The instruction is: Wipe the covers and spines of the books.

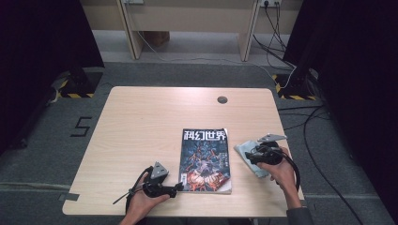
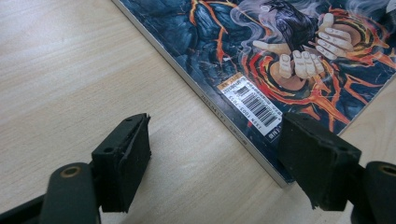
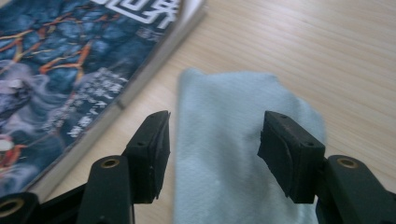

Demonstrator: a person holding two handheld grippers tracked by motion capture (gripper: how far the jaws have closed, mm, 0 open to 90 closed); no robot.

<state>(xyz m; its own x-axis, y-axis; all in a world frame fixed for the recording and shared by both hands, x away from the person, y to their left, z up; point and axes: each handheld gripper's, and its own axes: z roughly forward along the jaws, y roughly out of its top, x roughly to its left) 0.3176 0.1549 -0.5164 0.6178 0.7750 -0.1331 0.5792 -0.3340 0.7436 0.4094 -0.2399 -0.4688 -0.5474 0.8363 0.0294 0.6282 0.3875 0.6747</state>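
A magazine (image 1: 205, 161) with a dark blue and orange cover lies flat on the light wooden table (image 1: 141, 122), near its front edge. My left gripper (image 1: 177, 189) rests on the table at the magazine's near left corner. Its jaws stand open in the left gripper view (image 2: 217, 128), with the magazine's (image 2: 280, 46) spine edge running between them and the right jaw over the corner. A pale blue cloth (image 1: 244, 150) lies to the right of the magazine. My right gripper (image 1: 249, 154) hovers over it, open, with the cloth (image 3: 224, 154) beneath its jaws (image 3: 215, 128) and the magazine (image 3: 56, 70) to the left.
A small round grommet (image 1: 222, 100) sits in the table top near its far edge. Cables (image 1: 324, 173) trail over the grey floor at the right. Dark curtains stand on both sides and wooden furniture (image 1: 187, 18) at the back.
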